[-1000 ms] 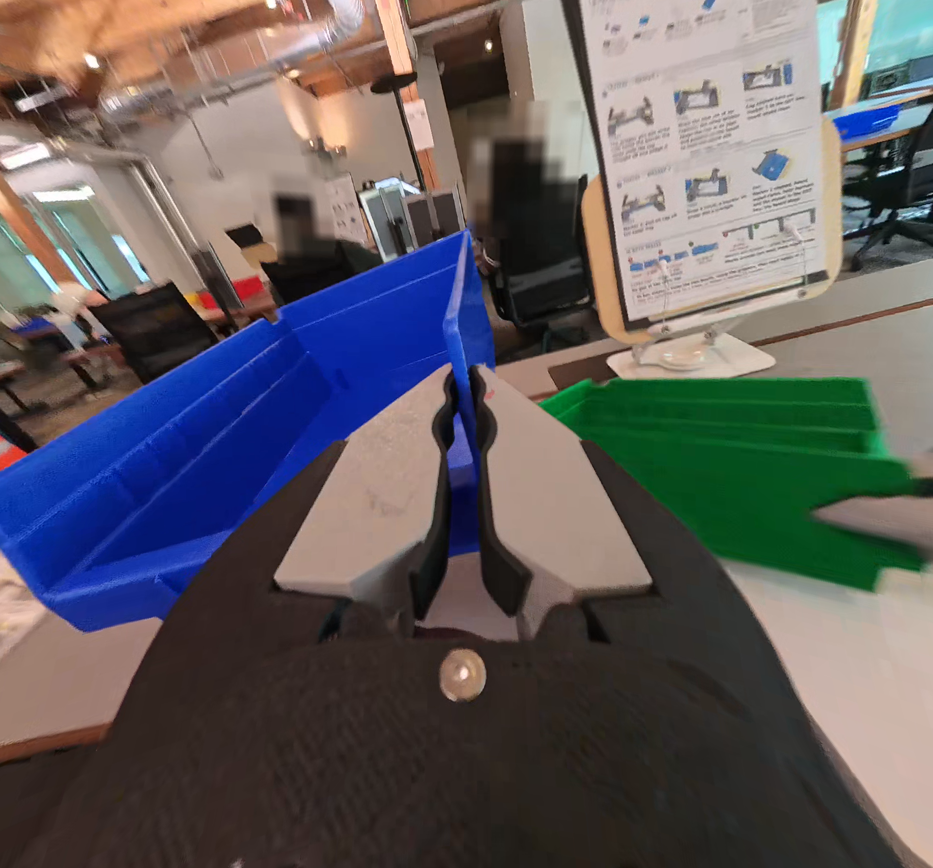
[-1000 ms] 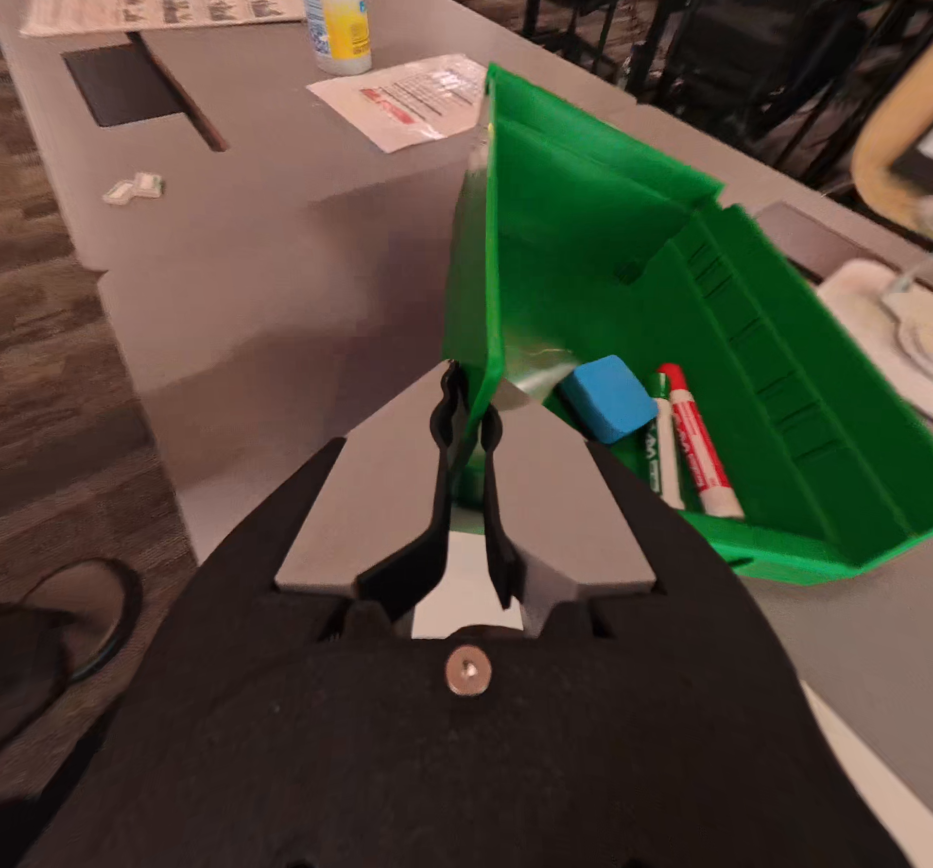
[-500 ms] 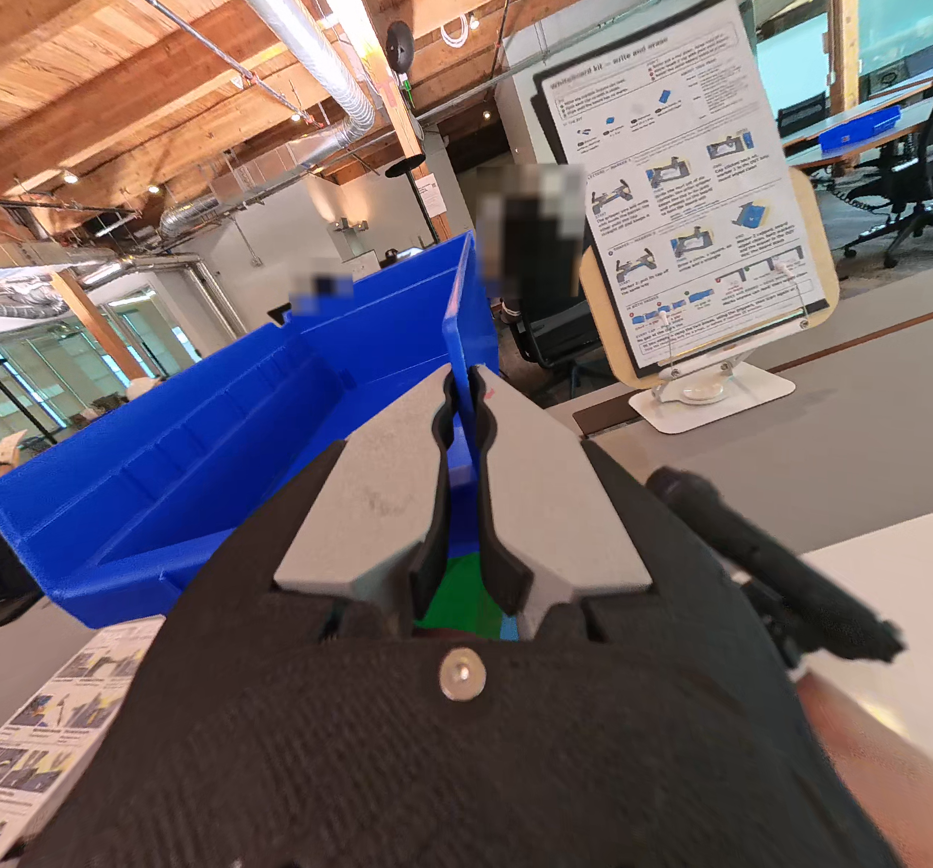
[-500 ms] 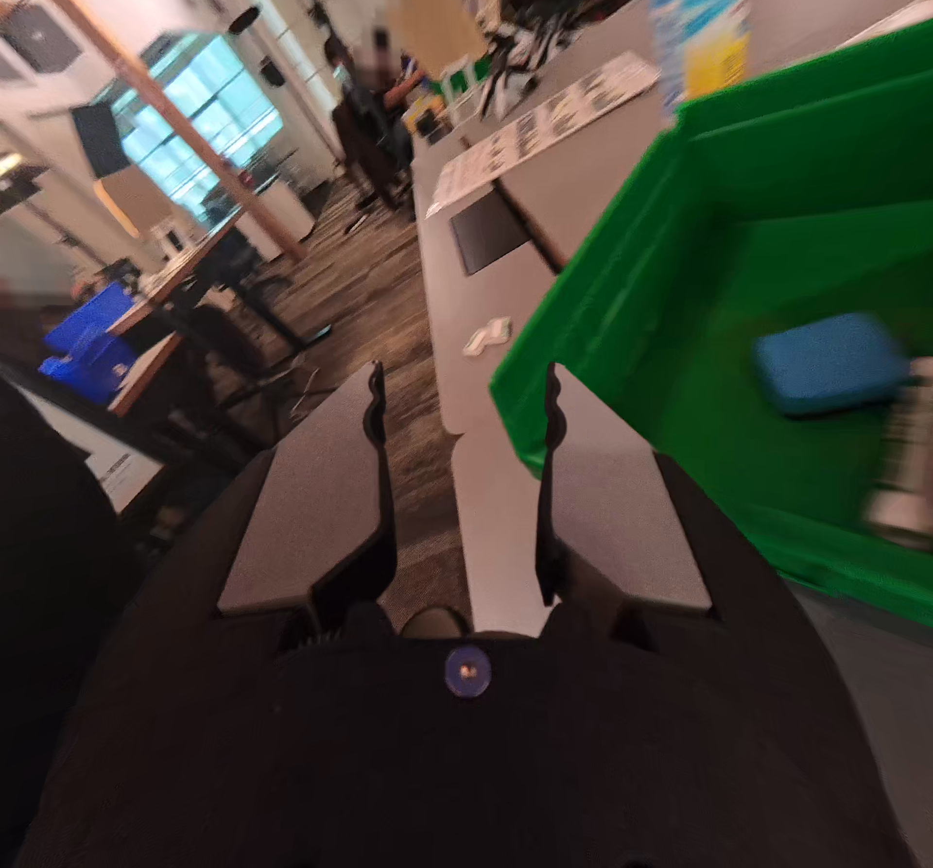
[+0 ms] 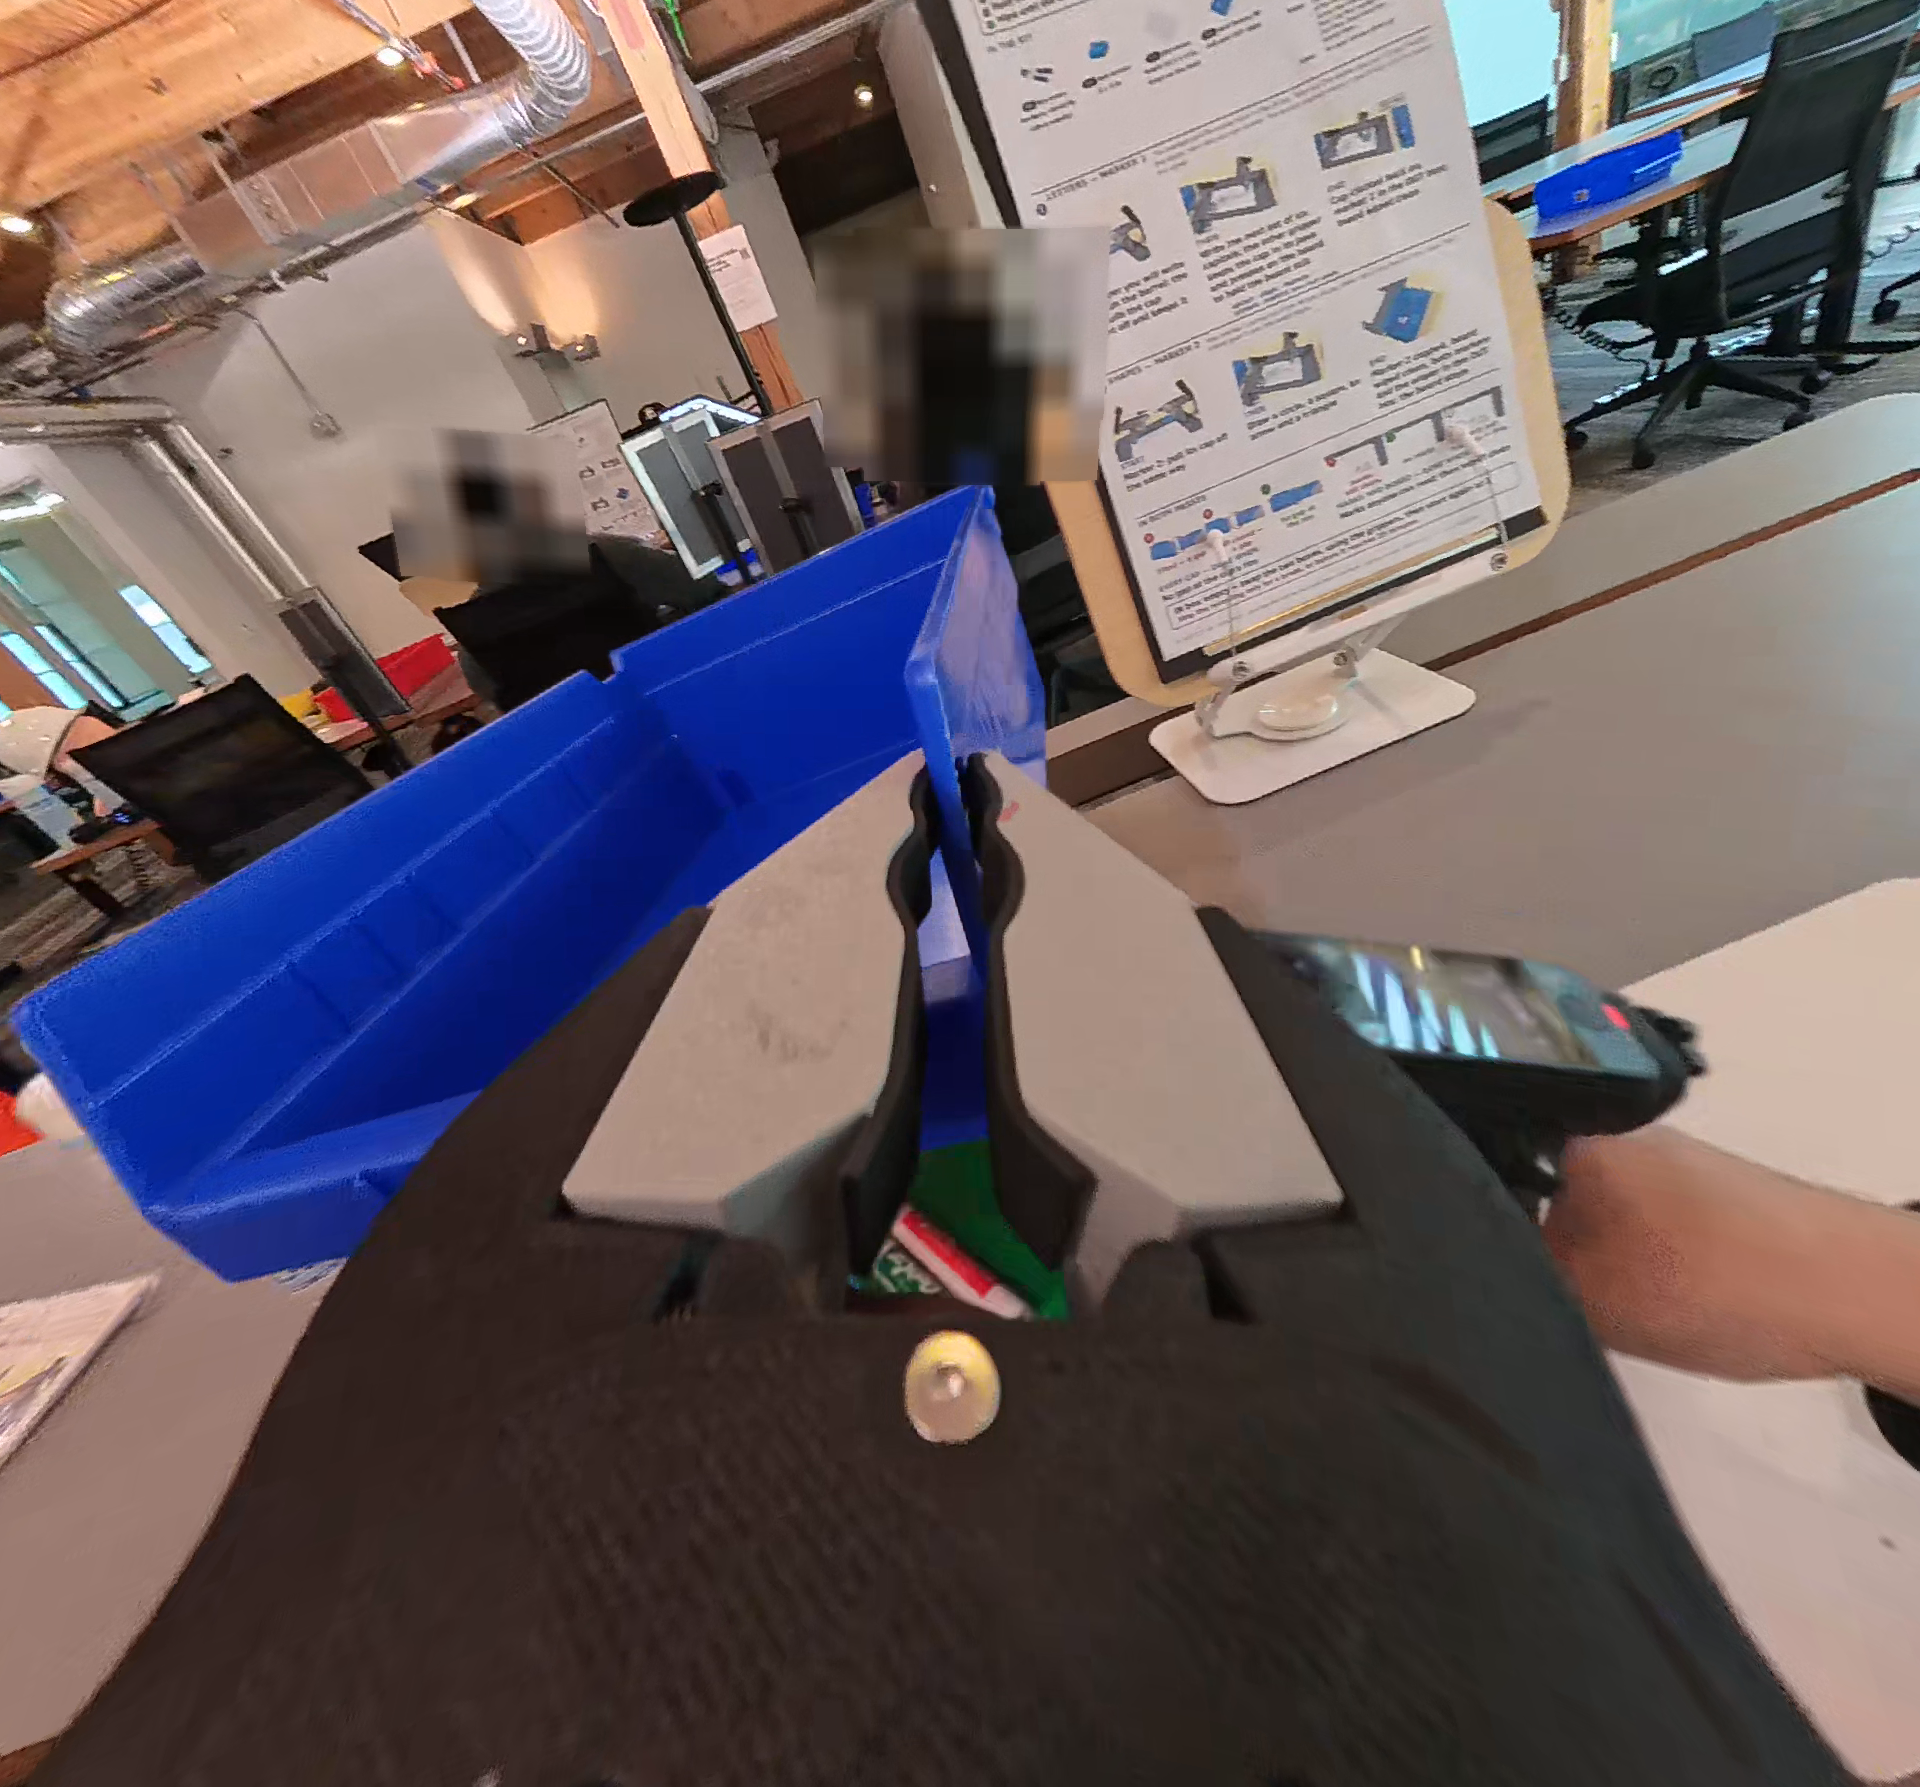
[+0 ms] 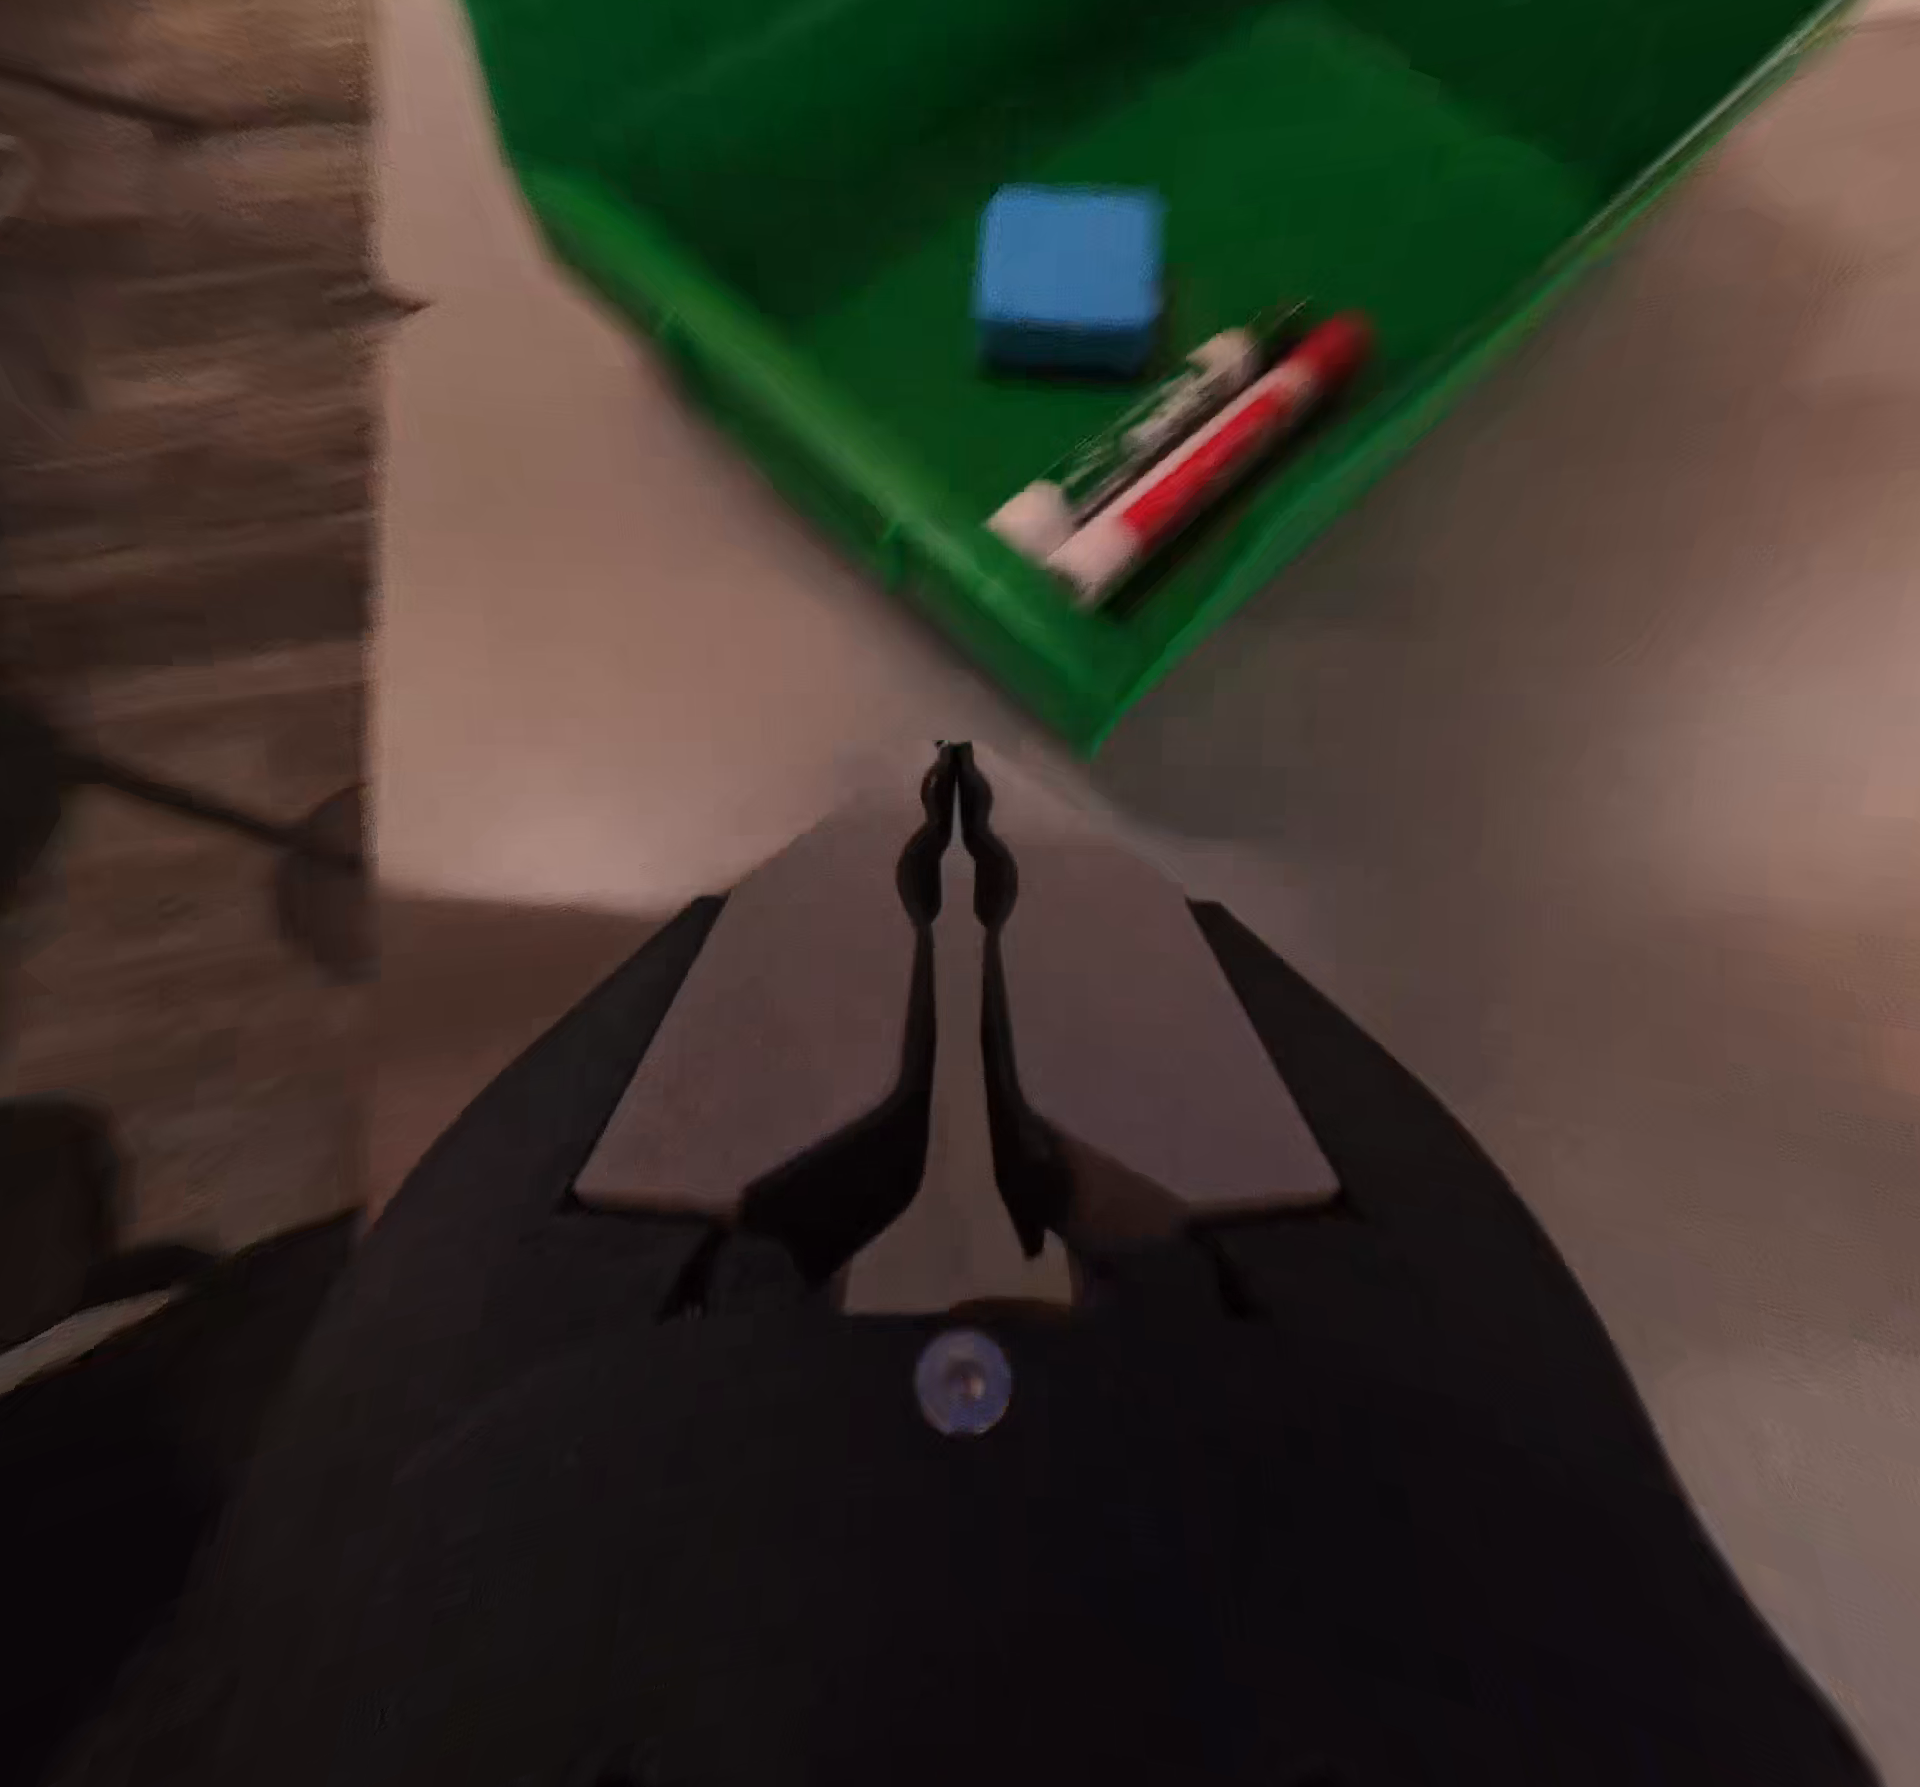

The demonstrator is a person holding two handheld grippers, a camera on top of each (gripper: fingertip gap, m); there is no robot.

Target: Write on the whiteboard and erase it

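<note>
Left claw (image 5: 954, 781) pinches blue bin (image 5: 416, 916) wall; right claw (image 6: 954, 769) closed, bare.

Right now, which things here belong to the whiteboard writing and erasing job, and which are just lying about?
For the job:
- blue eraser
- red marker
- second marker
- green bin holding them

Just lying about:
- blue bin, clamped by the left gripper
- instruction sheet on its stand
- office chair

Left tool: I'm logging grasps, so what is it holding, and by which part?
The left tool is clamped on the blue bin, gripping the top edge of its side wall.
</note>
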